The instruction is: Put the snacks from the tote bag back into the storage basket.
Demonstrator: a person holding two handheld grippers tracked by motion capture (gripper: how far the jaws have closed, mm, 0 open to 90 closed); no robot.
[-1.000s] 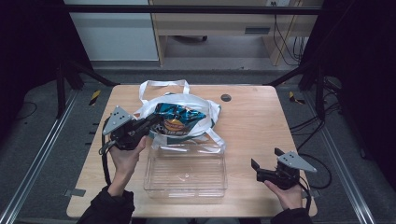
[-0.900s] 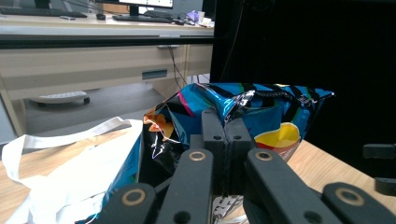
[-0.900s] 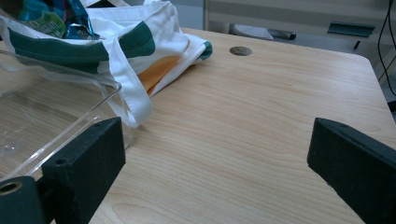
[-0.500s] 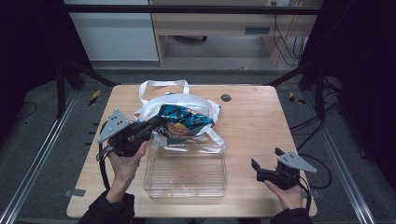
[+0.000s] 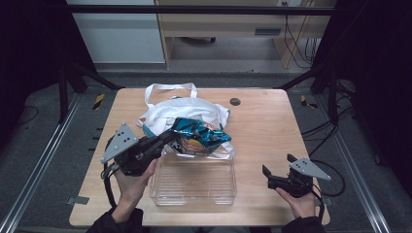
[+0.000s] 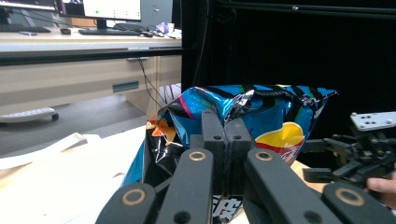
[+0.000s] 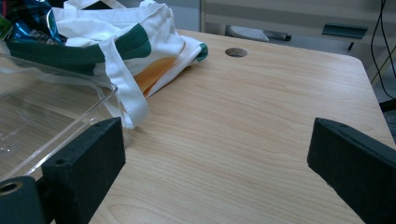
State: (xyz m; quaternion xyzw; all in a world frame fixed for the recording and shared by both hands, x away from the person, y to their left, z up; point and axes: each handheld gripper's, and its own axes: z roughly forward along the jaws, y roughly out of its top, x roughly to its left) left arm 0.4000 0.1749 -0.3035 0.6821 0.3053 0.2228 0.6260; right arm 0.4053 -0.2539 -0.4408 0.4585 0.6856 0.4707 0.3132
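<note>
chip bag (image 5: pixel 198 137), blue and crinkled with orange and yellow print, is held above the table (image 5: pixel 272 126), lifted clear of the white tote bag (image 5: pixel 184 109) and hanging over the far edge of the clear plastic container (image 5: pixel 194 182). it is gripped at its left end by the left gripper (image 5: pixel 167 138), whose jaws are clenched on a fold of the foil. in the left gripper view the two black jaws are seen pressed together on the bag's crumpled edge, with the chip bag (image 6: pixel 261 116) spread out behind them and a yellow and red mark shown on its face.

the tote bag is laid flat on the far half of the table, its handles stretched toward the far edge. in the right gripper view the tote bag (image 7: pixel 140 51) is seen with green trim and an orange patch, one strap draped just beside the container (image 7: pixel 51 112) at its corner. the container is set on the near half of the table, between the two hands, and nothing is seen inside it.

the right gripper (image 5: pixel 276 177) is held low over the near right corner of the table, well apart from the container and the bag, with its jaws spread wide and nothing between them. in the right gripper view bare wood is seen between the two jaws. a small dark round hole (image 5: pixel 235 102) is seen in the tabletop to the right of the tote bag. the right gripper (image 6: pixel 327 161) is also seen at the right of the left gripper view.
</note>
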